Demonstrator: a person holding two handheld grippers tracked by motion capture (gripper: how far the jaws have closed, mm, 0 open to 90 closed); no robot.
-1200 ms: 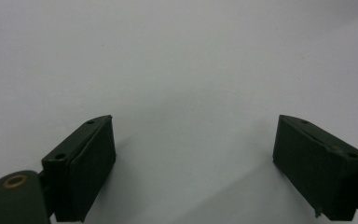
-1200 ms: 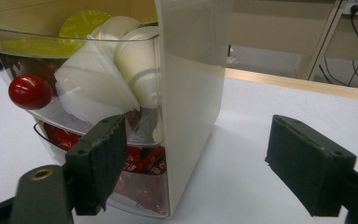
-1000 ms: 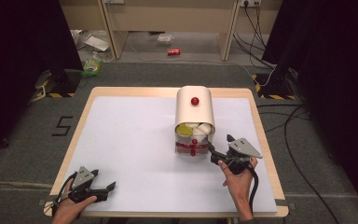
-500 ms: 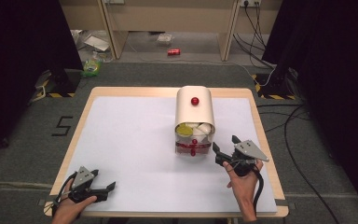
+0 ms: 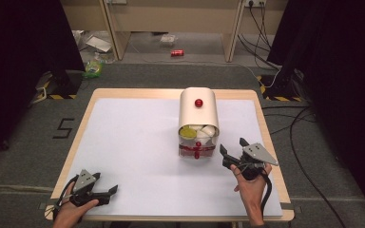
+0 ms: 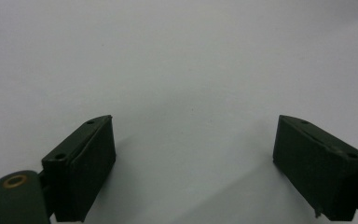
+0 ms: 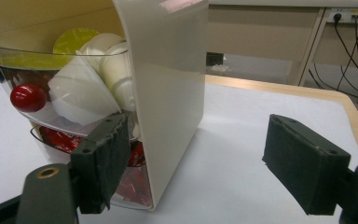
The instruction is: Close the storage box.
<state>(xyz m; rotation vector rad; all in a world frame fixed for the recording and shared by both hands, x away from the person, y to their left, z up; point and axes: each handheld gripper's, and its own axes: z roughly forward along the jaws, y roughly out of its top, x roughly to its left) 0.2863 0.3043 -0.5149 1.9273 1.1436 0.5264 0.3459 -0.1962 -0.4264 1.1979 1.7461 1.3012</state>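
High view: white dispenser box [image 5: 198, 114] standing mid-table toward far edge, clear drawer [image 5: 197, 142] facing near side. Right gripper [image 5: 234, 148] just right of drawer, jaws apart, empty. Left gripper [image 5: 110, 191] at near-left corner, well apart.

Left gripper view: jaws spread wide over bare table [image 6: 177, 60].

Right gripper view: jaws released, box corner between them, untouched.

The worktop [image 5: 123, 142] has a light wooden edge and a white sheet covers nearly all of it. On the sheet, toward the far right part, stands a cream container [image 5: 198, 114] with a red knob [image 5: 198, 102]. Its clear front drawers hold white, yellow-green and red capsules.
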